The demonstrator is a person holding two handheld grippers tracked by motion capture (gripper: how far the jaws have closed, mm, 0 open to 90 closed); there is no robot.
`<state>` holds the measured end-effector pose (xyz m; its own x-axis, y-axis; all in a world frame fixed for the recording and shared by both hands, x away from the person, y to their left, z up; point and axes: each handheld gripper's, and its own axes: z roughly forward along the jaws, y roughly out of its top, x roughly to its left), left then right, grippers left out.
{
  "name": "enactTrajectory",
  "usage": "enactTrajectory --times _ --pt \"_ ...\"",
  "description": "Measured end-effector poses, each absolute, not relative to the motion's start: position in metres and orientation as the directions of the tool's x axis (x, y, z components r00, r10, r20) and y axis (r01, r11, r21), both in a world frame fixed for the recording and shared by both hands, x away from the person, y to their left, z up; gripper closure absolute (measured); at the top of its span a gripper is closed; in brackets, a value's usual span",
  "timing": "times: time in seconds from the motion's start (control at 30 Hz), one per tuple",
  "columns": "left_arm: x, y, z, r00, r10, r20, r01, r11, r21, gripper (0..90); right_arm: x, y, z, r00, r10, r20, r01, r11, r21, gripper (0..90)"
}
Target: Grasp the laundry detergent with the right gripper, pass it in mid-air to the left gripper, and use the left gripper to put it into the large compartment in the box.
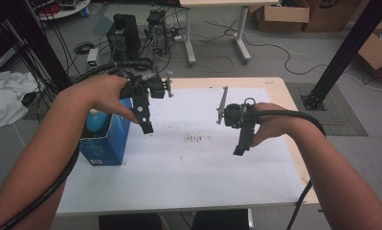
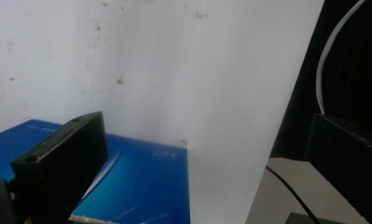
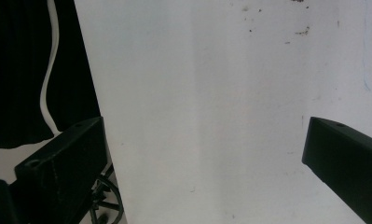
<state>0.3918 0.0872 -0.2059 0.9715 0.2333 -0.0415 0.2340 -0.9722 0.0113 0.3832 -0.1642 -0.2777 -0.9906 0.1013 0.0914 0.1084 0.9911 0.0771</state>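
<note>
My left gripper hangs above the left part of the white sheet, jaws pointing down, beside a blue carton. A pale blue object sticks out of the carton's top. In the left gripper view the jaws of the left gripper stand wide apart with nothing between them, and the blue carton lies below. My right gripper hovers over the sheet's right half. Its jaws are also spread wide over bare white sheet, so the right gripper is open and holds nothing.
The sheet covers a light wooden table and bears dark smudges near the middle. On the floor beyond are computer towers, cables, cardboard boxes, a black frame post and a white cloth at the left.
</note>
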Motion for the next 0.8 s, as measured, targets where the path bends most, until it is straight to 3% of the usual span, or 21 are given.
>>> enactTrajectory --times 0.8 --pt "0.394 0.074 -0.213 0.981 0.187 -0.057 0.187 -0.982 0.005 0.1 0.390 -0.167 -0.272 -0.990 0.114 0.085 0.121 0.989 0.082 0.0"
